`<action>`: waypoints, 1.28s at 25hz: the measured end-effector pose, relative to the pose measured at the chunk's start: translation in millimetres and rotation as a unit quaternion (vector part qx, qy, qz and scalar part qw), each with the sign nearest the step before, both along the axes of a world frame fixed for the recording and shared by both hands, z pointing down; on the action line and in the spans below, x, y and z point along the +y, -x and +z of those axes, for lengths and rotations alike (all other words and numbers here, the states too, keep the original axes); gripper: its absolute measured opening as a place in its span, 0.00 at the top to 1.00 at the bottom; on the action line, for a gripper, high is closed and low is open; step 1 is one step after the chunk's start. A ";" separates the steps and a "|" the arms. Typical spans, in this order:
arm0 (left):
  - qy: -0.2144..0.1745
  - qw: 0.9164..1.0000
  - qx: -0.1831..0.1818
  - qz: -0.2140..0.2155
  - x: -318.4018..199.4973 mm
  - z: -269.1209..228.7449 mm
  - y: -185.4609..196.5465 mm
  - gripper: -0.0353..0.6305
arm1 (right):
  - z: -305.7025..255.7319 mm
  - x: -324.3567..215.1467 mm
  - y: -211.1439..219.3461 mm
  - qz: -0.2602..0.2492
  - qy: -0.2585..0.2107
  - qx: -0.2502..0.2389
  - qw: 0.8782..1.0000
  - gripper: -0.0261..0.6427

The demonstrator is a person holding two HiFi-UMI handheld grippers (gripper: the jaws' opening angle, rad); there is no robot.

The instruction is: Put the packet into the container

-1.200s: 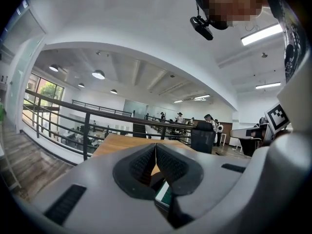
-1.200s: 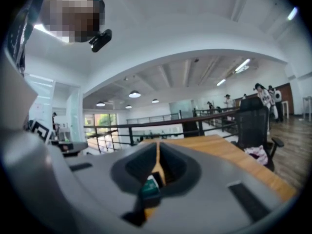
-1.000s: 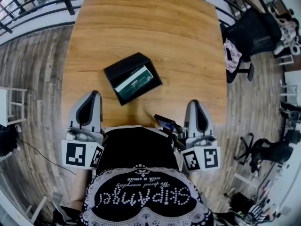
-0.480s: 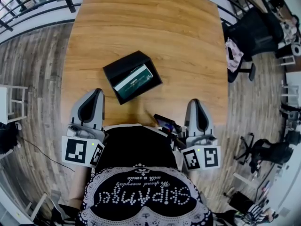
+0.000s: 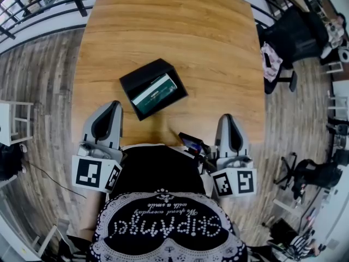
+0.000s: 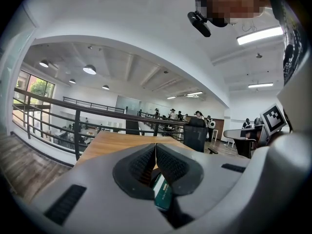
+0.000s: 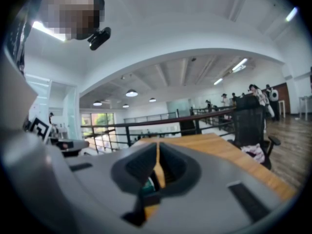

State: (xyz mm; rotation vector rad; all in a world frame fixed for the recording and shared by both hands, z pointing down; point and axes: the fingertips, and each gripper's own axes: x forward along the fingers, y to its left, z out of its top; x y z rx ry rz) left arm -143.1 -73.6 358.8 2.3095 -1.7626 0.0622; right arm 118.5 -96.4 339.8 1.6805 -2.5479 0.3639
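A black open container (image 5: 143, 78) lies on the wooden table (image 5: 180, 31), a little left of its middle. A green and white packet (image 5: 156, 92) lies flat inside it. My left gripper (image 5: 113, 104) is at the table's near edge, just left of and below the container, jaws shut with nothing held. My right gripper (image 5: 227, 117) hovers at the near right edge, apart from the container, also shut and empty. In the left gripper view the packet (image 6: 162, 194) shows under the closed left gripper (image 6: 155, 148). The right gripper (image 7: 157, 149) shows closed jaws in its own view.
A small black device (image 5: 191, 142) sticks out at the person's waist beside the right gripper. Black office chairs (image 5: 292, 37) stand right of the table. A dark railing (image 5: 32, 10) runs along the far left, and wood floor surrounds the table.
The left gripper has edged slightly toward the container and turned a little. The right gripper, the container and the packet have kept still.
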 end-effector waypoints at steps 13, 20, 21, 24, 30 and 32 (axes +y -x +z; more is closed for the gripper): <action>0.002 1.000 0.001 -0.001 -0.5 0.0 3.5 0.90 | -1.2 2.8 1.7 0.000 0.002 0.013 1.000 0.90; 0.006 1.000 0.007 -0.009 0.6 2.5 6.6 0.90 | -3.4 0.9 3.2 -0.003 0.002 0.017 1.000 0.90; 0.006 1.000 0.008 -0.010 0.5 2.3 6.9 0.90 | -3.4 0.4 3.3 -0.004 0.002 0.018 1.000 0.90; 0.005 1.000 0.008 -0.011 0.7 2.7 7.3 0.90 | -3.2 -0.5 4.0 -0.006 0.002 0.020 1.000 0.90; 0.006 1.000 0.010 -0.015 2.1 3.0 6.6 0.90 | -2.5 0.2 3.8 -0.008 0.002 0.020 1.000 0.90; 0.006 1.000 0.010 -0.014 2.2 2.8 6.1 0.90 | -2.8 0.4 3.4 -0.007 0.002 0.020 1.000 0.90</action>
